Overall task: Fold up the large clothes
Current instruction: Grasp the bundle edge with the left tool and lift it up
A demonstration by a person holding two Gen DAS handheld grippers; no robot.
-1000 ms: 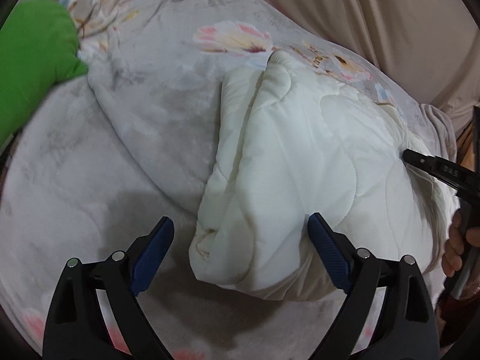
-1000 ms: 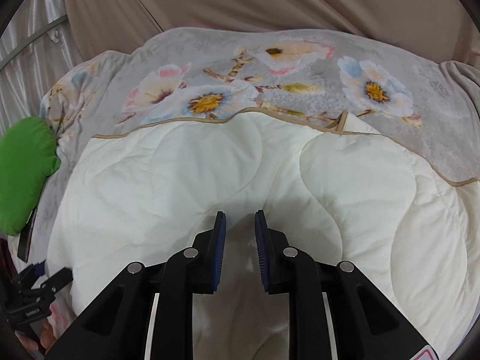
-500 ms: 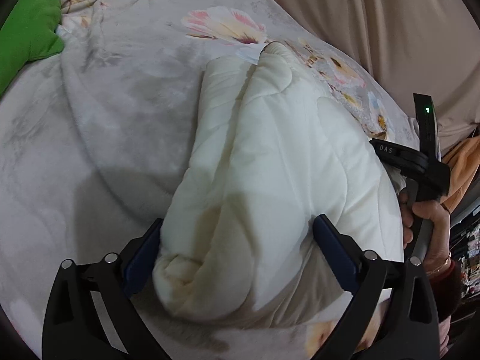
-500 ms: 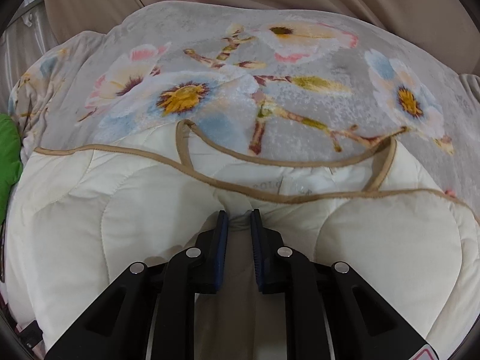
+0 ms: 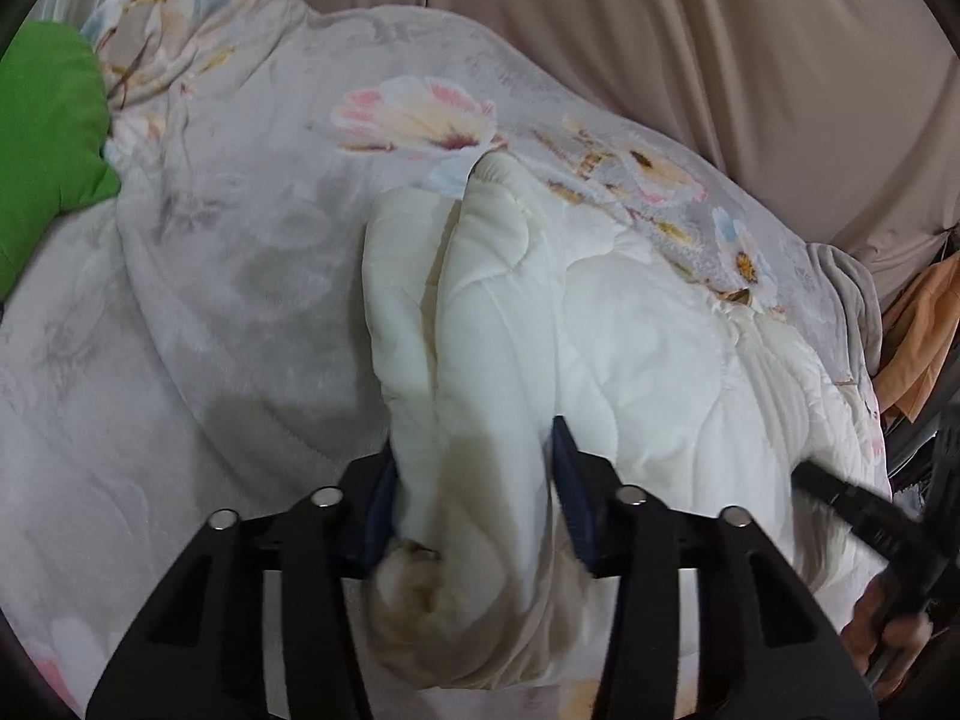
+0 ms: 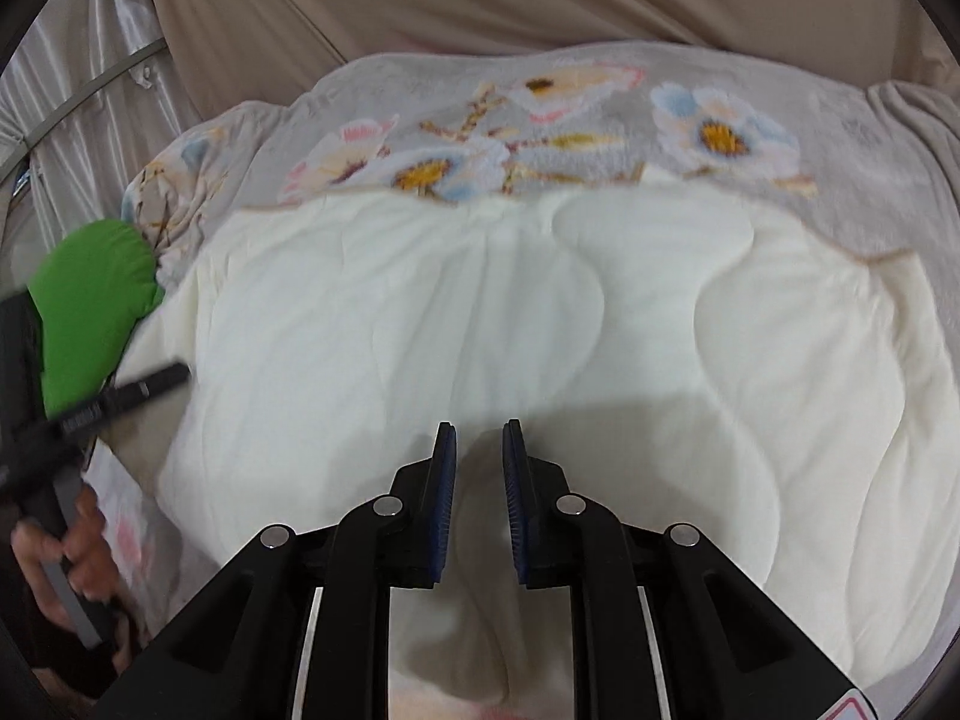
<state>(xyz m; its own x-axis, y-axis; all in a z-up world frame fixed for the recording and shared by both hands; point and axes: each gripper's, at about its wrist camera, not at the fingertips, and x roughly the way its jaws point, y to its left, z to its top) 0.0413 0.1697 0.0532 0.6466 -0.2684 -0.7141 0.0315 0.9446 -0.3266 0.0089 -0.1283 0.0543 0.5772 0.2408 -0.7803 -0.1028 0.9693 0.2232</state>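
A cream quilted garment lies folded over on a grey floral blanket. My left gripper is shut on the thick folded edge of the garment, with the padding bunched between the blue pads. In the right wrist view the same garment spreads wide under my right gripper, whose jaws stand slightly apart above the fabric with nothing between them. The other gripper shows at the edge of each view, the left one and the right one.
A green cushion lies at the far left, also in the right wrist view. Beige curtains hang behind the bed. Orange cloth hangs at the right edge.
My left gripper has closed from wide open onto the garment's folded edge. My right gripper has let go of the fabric it pinched, opened a little and pulled back.
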